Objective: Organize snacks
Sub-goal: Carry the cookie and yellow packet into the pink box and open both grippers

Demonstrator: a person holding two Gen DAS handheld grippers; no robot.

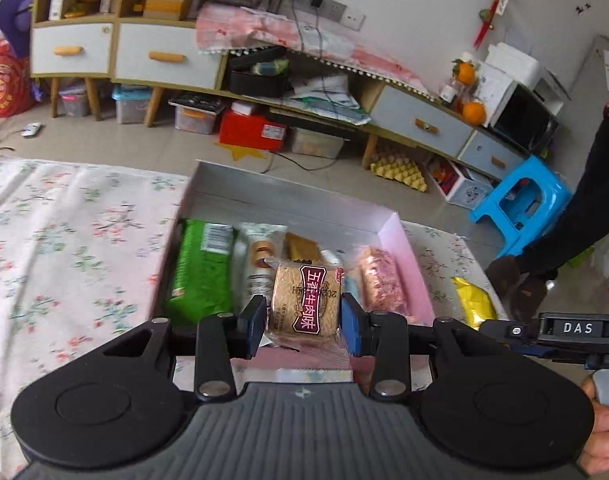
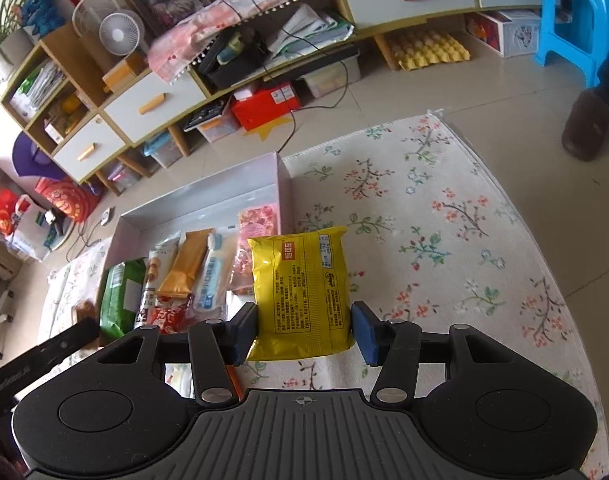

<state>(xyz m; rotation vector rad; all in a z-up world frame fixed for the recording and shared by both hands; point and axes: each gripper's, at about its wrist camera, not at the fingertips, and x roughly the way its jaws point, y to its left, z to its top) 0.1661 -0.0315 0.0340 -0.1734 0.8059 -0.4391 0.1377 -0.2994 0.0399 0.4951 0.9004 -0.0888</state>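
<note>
1. Floral cloth (image 2: 444, 216) covers the work surface, with a shallow white box (image 1: 288, 196) lying on it; beyond are a tiled floor, a low cabinet with white drawers, and a blue stool (image 1: 520, 204).

2. Inside the box, snacks lie side by side: a green packet (image 1: 202, 268) at the left, then a cookie-print stick pack (image 1: 258, 256), an orange-brown wafer pack (image 2: 180, 266), a light blue packet (image 2: 210, 276) and a pink-speckled bar (image 1: 378, 278) by the right wall.

3. The left gripper (image 1: 302, 320) is clamped on a clear-wrapped biscuit cake (image 1: 306, 300) with a maroon label. Its blue pads press the two sides, and the cake sits above the box's near end, over the packed row.

4. The right gripper (image 2: 304, 332) is around a yellow packet (image 2: 302, 292). One pad touches the packet's left edge; the other looks just beside the right edge, so I cannot tell whether it is truly gripped. The packet is over the cloth, just outside the box's right wall.

5. Risks, as I judge them:
   - The biscuit cake's slick film could slip from the pads, or a hard squeeze could crush it.
   - Free room in the near row looks scarce, so lowering it may land it on other snacks and nudge them askew.
   - The soft, puffy yellow packet may sag or drop if held by one side only.
   - Both tools work near the same corner of the box and could collide.
</note>
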